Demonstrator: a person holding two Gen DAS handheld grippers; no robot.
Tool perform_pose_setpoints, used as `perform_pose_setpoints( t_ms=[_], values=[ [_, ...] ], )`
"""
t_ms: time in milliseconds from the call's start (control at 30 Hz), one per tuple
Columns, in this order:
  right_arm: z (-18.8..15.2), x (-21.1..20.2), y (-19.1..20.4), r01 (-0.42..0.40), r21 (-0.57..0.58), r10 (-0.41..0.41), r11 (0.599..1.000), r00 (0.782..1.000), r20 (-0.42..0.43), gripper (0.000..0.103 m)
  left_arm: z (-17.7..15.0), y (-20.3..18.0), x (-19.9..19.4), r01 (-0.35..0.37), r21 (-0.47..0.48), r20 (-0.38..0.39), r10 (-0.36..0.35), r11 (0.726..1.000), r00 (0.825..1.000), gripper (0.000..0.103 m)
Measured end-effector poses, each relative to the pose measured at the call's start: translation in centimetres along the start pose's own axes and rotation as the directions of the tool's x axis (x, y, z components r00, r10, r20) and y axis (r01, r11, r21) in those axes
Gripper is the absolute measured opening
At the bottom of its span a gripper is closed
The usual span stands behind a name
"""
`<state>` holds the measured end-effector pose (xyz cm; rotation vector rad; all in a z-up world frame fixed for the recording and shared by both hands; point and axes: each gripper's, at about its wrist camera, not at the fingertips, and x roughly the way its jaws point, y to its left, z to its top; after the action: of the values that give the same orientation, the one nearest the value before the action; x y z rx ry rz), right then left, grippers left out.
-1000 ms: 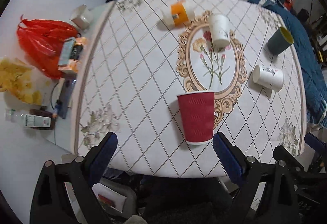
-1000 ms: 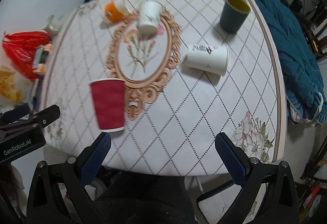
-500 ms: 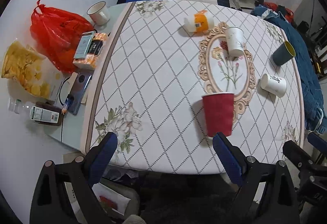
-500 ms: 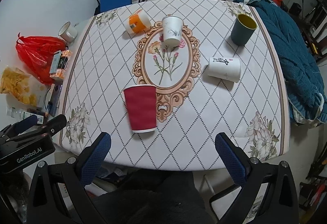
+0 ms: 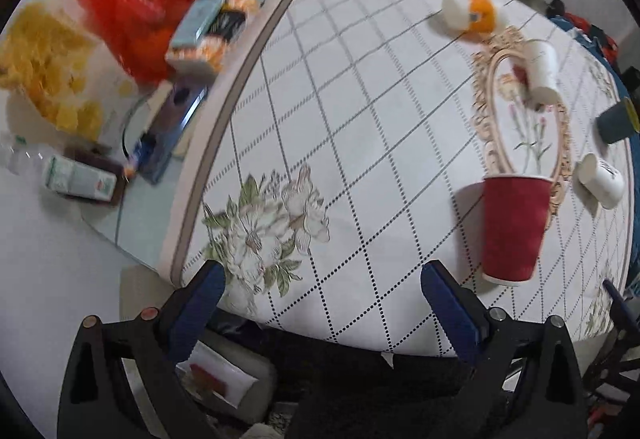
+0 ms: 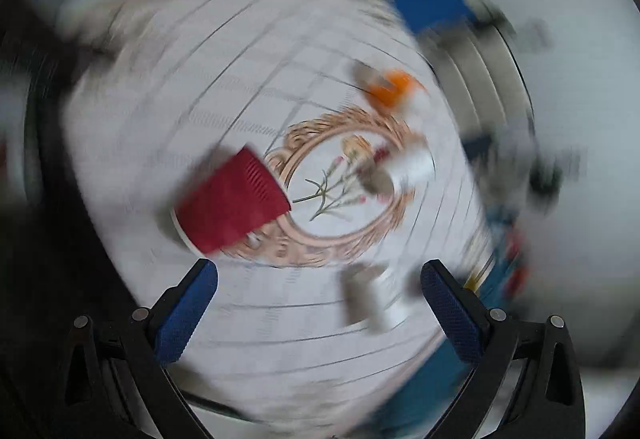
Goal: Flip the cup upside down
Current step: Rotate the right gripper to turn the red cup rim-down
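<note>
A red ribbed paper cup stands upside down on the patterned tablecloth, wide rim on the cloth, beside the oval flower frame. It also shows in the blurred right wrist view. My left gripper is open and empty above the near table edge, left of the cup. My right gripper is open and empty, high above the table.
A white cup, an orange-and-white cup, a white cup lying on its side and a dark teal cup are on the table. A red bag, boxes and bottles sit left of it.
Both grippers stay open and empty. The left view has swung left, putting the red cup at its right. The right view is spinning fast and is blurred; the cups stay put.
</note>
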<state>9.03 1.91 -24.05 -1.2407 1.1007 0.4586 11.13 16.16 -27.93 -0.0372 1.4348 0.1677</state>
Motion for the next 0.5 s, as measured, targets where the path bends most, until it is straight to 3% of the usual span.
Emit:
perform_pose_setpoints(
  t_ms=[67, 100, 167, 200, 233, 267, 333, 400, 433, 467, 500],
  values=[
    [0.2, 1.1, 2.5, 0.056, -0.24, -0.056, 0.969, 0.998, 0.005, 0.103, -0.2, -0.1, 1.4, -0.008, -0.028, -0.03, 0.007, 1.0, 1.0, 0.1],
    [0.0, 2.0, 4.3, 0.089, -0.407, -0.091, 0.909, 0.996, 0.015, 0.103, -0.2, -0.1, 2.0, -0.007, -0.043, -0.045, 0.005, 0.999, 0.999, 0.1],
    [-0.5, 3.2, 6.7, 0.125, -0.597, -0.124, 0.793, 0.991, 0.043, 0.103, -0.4, -0.1, 3.3, -0.011, -0.078, -0.072, 0.005, 0.997, 0.997, 0.1],
    [-1.0, 3.8, 7.9, 0.145, -0.686, -0.138, 0.713, 0.988, 0.066, 0.103, -0.5, -0.1, 4.0, -0.012, -0.097, -0.089, 0.003, 0.995, 0.996, 0.1],
    [-1.8, 4.7, 9.2, 0.171, -0.785, -0.152, 0.595, 0.983, 0.098, 0.103, -0.6, -0.2, 4.4, -0.01, -0.11, -0.1, -0.001, 0.994, 0.995, 0.1],
    [-2.1, 5.1, 9.9, 0.185, -0.828, -0.159, 0.529, 0.98, 0.117, 0.103, -0.6, -0.2, 4.9, -0.009, -0.125, -0.109, -0.005, 0.992, 0.994, 0.101],
    [-3.4, 6.5, 11.3, 0.236, -0.914, -0.17, 0.331, 0.967, 0.188, 0.103, -0.9, -0.2, 5.9, -0.016, -0.154, -0.13, -0.004, 0.988, 0.992, 0.101],
    [-4.7, 7.5, 12.2, 0.279, -0.947, -0.161, 0.162, 0.954, 0.254, 0.103, -1.1, -0.1, 6.6, -0.019, -0.176, -0.146, -0.007, 0.984, 0.989, 0.101],
    [-5.5, 8.4, 12.3, 0.304, -0.951, -0.151, 0.054, 0.944, 0.293, 0.103, -1.3, -0.1, 7.1, -0.025, -0.19, -0.155, -0.005, 0.981, 0.988, 0.101],
    [-5.6, 8.7, 12.5, 0.315, -0.949, -0.143, 0.001, 0.939, 0.312, 0.103, -1.4, -0.1, 7.3, -0.026, -0.197, -0.16, -0.006, 0.98, 0.987, 0.101],
    [-6.1, 9.5, 12.5, 0.334, -0.939, -0.127, -0.081, 0.931, 0.342, 0.103, -1.5, 0.0, 7.5, -0.028, -0.207, -0.166, -0.007, 0.978, 0.986, 0.101]
  ],
)
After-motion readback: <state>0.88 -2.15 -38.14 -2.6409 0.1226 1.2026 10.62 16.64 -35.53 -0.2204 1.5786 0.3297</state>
